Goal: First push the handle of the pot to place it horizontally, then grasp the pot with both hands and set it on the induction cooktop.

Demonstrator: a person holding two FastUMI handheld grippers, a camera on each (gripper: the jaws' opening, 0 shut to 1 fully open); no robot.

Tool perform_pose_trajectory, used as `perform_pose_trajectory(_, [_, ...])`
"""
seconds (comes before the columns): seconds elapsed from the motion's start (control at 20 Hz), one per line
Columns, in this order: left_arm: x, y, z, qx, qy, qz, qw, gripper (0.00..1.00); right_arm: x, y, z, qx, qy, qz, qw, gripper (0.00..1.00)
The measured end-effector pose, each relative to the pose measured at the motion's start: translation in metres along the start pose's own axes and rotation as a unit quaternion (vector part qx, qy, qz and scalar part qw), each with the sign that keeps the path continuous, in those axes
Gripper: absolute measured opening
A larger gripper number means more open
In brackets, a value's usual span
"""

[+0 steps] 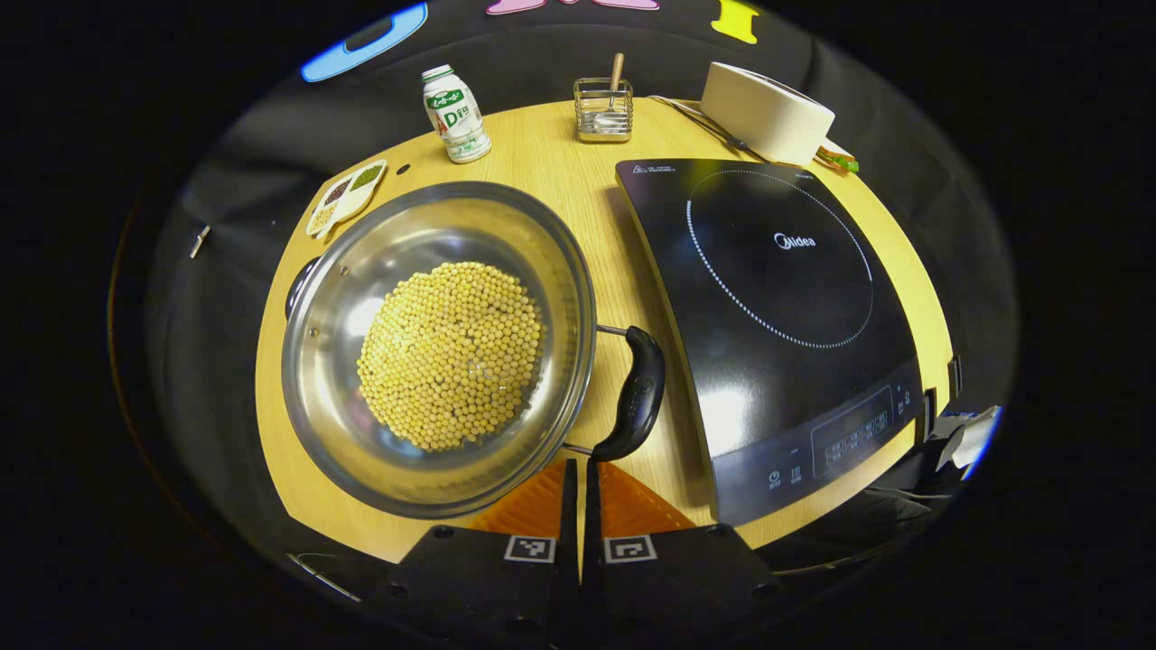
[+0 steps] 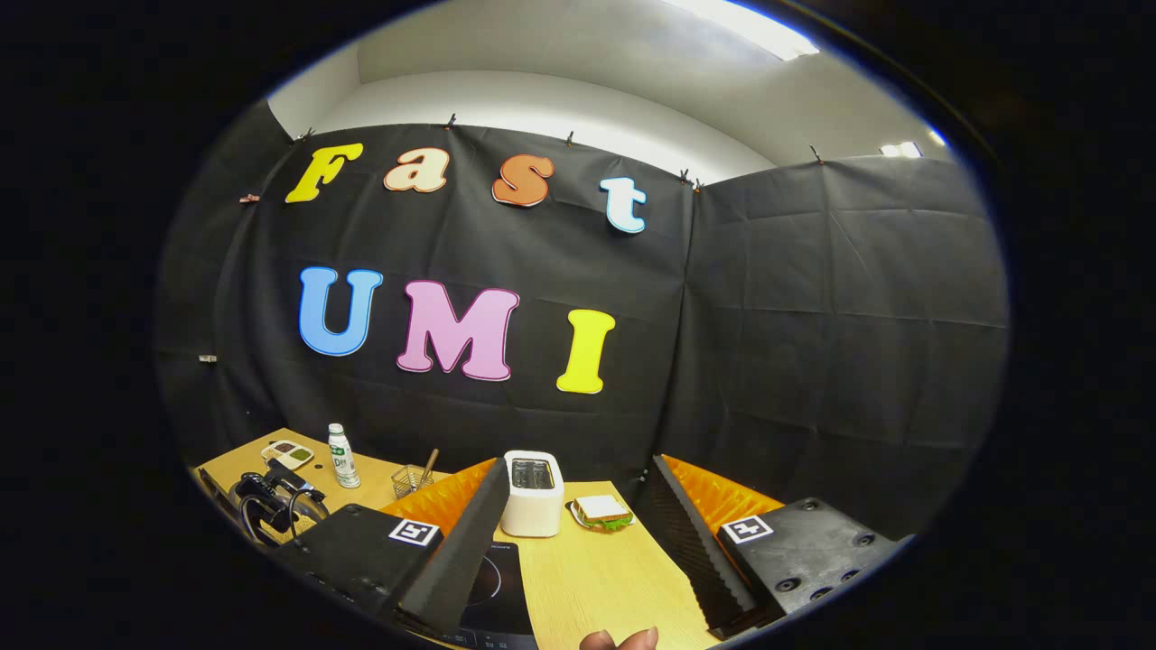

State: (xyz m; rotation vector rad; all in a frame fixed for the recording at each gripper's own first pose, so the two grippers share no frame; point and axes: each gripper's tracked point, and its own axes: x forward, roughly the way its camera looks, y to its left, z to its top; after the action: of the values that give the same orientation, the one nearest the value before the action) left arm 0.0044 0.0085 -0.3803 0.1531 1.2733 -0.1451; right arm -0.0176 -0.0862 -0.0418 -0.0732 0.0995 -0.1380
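On the desk [image 1: 551, 153], left of the induction cooktop [image 1: 777, 307]: steel pot [image 1: 343, 298] of yellow beans [image 1: 452, 354], black handle [image 1: 637, 393] toward cooktop. Left tool [image 1: 579, 474] pressed together just below handle end. Right tool [image 2: 578, 533] spread apart, raised toward toaster [image 2: 533, 492].

Square-tagged, screw-studded claw [image 2: 578, 560] mounts

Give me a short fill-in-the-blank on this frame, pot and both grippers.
1. The pot holds yellow ____.
2. The pot stands on the wooden table, not yet on the ____.
3. The left gripper, by the pot's handle, has its jaws ____.
4. The right gripper has its jaws ____.

Missing: beans; induction cooktop; shut; open
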Motion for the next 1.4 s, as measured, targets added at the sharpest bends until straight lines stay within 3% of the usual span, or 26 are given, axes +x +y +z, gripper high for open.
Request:
perform_pose_trajectory(0.65, [0.028,-0.005,0.078,-0.018,-0.025,0.029,0.999,0.05,0.031,-0.001,-0.015,-0.007,0.021,-0.002,1.000,0.96])
perform_pose_trajectory(1.05, [0.038,-0.007,0.107,-0.028,-0.035,0.027,0.999,0.05,0.045,-0.001,-0.024,-0.011,0.031,-0.010,0.999,0.98])
perform_pose_trajectory(1.25, [0.023,-0.027,0.098,-0.047,-0.056,-0.016,0.997,0.05,0.047,0.006,-0.024,-0.010,0.032,-0.006,0.999,0.98])
perform_pose_trajectory(1.4, [0.001,-0.033,0.086,-0.029,-0.079,-0.032,0.996,0.06,0.048,0.021,-0.025,-0.008,0.034,0.006,0.999,0.98])
